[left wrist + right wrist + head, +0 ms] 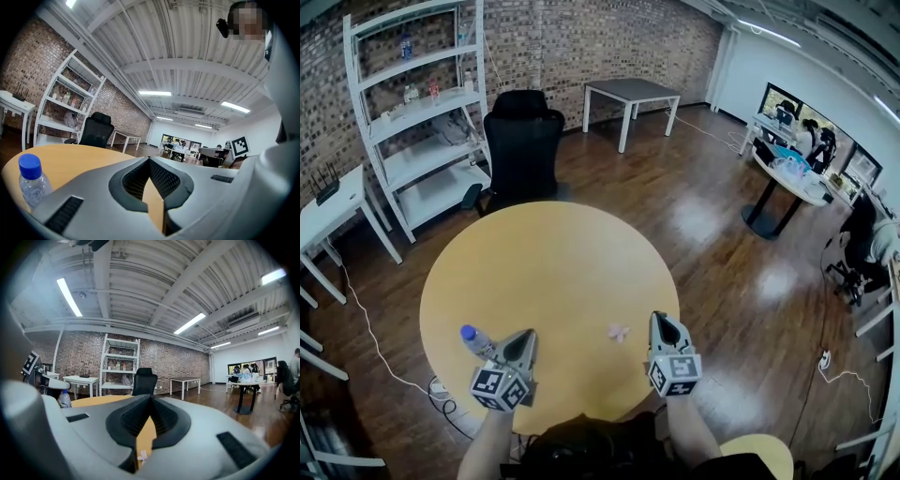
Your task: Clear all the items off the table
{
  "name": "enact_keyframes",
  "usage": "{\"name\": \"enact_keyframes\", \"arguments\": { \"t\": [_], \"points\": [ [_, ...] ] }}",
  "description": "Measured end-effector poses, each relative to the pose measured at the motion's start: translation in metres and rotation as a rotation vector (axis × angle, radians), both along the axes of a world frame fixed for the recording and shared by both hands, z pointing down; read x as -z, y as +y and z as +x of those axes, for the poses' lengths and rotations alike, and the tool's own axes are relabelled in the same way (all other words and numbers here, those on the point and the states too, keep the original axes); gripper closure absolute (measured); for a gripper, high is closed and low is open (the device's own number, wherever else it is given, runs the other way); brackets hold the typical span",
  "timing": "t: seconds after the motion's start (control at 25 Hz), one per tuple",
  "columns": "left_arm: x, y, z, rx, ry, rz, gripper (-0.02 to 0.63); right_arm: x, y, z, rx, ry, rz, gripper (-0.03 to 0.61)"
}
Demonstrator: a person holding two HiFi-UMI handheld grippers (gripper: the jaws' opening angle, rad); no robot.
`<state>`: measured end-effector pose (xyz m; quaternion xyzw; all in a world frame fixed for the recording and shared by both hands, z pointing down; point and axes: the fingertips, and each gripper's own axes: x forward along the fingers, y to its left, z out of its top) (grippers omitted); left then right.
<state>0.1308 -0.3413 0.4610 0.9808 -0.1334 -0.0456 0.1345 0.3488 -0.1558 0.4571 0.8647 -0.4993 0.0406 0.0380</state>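
Observation:
A small clear water bottle [474, 339] with a blue cap lies near the front left edge of the round wooden table [553, 262]. My left gripper [525, 336] hovers just right of it, shut and empty; in the left gripper view the bottle [31, 180] shows left of the closed jaws of the gripper [149, 160]. A small pale pink wrapper [619, 332] lies on the table just left of my right gripper [659, 319], which is also shut and empty. In the right gripper view the wrapper [142, 456] shows below the closed gripper [151, 397], and the bottle [64, 399] at far left.
A black office chair [522, 141] stands behind the table. A white shelf unit [422, 103] and a small white desk [333, 202] are at the left, a white table [630, 94] at the back. People sit at a round desk [787, 178] at the right. A cable [375, 347] runs along the floor.

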Motion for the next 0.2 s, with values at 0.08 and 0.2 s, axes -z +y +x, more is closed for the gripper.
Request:
{"name": "enact_keyframes", "arguments": {
  "t": [0.08, 0.2],
  "points": [
    [-0.0014, 0.0041, 0.0044, -0.019, -0.010, 0.005, 0.614, -0.0024, 0.0016, 0.0003, 0.002, -0.007, -0.008, 0.577],
    [-0.0030, 0.0067, 0.0087, -0.037, -0.022, 0.011, 0.614, -0.0063, 0.0018, 0.0003, 0.005, -0.019, -0.016, 0.577]
  ]
}}
